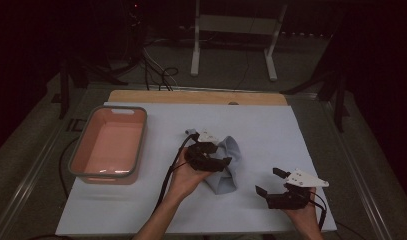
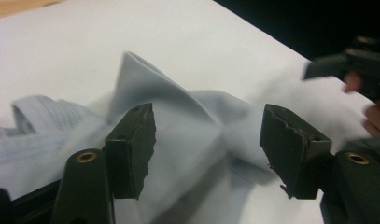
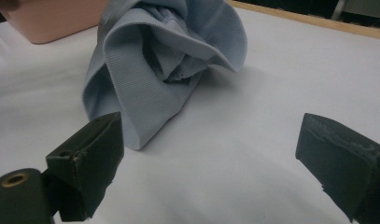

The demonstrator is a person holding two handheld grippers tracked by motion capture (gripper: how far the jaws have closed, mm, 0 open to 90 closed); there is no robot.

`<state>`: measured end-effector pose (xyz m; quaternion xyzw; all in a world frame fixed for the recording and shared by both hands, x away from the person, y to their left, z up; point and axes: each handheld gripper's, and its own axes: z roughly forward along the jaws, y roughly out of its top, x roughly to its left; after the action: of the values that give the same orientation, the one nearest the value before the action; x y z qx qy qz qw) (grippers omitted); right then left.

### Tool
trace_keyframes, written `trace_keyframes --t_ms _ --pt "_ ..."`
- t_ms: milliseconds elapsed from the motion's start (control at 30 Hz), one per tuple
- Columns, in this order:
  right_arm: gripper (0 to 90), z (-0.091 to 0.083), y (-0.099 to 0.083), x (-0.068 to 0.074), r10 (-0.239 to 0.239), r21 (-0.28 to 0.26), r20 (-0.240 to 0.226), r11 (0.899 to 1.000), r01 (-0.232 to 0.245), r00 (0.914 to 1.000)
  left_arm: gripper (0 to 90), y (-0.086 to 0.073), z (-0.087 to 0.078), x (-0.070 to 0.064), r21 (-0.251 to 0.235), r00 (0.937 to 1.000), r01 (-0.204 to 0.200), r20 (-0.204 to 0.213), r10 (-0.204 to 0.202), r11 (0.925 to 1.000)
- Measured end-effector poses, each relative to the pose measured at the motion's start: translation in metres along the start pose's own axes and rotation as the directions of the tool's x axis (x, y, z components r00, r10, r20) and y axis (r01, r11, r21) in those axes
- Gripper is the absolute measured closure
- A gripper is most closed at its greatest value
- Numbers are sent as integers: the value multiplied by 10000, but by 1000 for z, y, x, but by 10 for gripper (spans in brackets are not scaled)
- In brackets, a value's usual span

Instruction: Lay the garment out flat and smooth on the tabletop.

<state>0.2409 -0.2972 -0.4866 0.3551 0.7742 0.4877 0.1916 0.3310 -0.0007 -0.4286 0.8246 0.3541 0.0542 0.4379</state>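
A light blue cloth (image 1: 225,167) lay bunched up in the middle of the white desk (image 1: 271,130), with a pink tub (image 1: 111,144) to its left. The left hand-held gripper (image 1: 217,161) was right over the cloth with its jaws wide apart, holding nothing. The right hand-held gripper (image 1: 268,181) waited near the cloth's right side, wide open and empty too. It looked like the grabbing step, so next the left jaws would need to close on a fold.

You have nothing to read here: no text, label, brand, number or sign stands on the light blue cloth (image 1: 227,165), the pink basin (image 1: 110,145) at the left, the white table cover (image 1: 271,130), or either gripper's black jaws.
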Motion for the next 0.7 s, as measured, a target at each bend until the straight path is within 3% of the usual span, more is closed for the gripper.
trace_keyframes --t_ms 300,433,567,667,700 --pt "79 5 1 3 -113 60 -57 9999 113 9999 317 17 23 21 270 9977 452 -515 -437 9986" --pt "79 7 2 5 -99 34 -197 9999 100 9998 342 24 34 26 410 9978 537 -419 -520 9977" --pt "79 13 4 12 -191 63 -364 9998 193 9992 393 27 46 28 708 9978 617 -296 -597 9956" --pt "79 16 5 15 -243 65 -428 9997 246 9988 519 26 50 28 931 9982 574 -246 -553 9940" --pt "79 17 5 17 -262 82 -494 9996 266 9984 519 25 49 27 1165 9991 358 -267 -329 9925"
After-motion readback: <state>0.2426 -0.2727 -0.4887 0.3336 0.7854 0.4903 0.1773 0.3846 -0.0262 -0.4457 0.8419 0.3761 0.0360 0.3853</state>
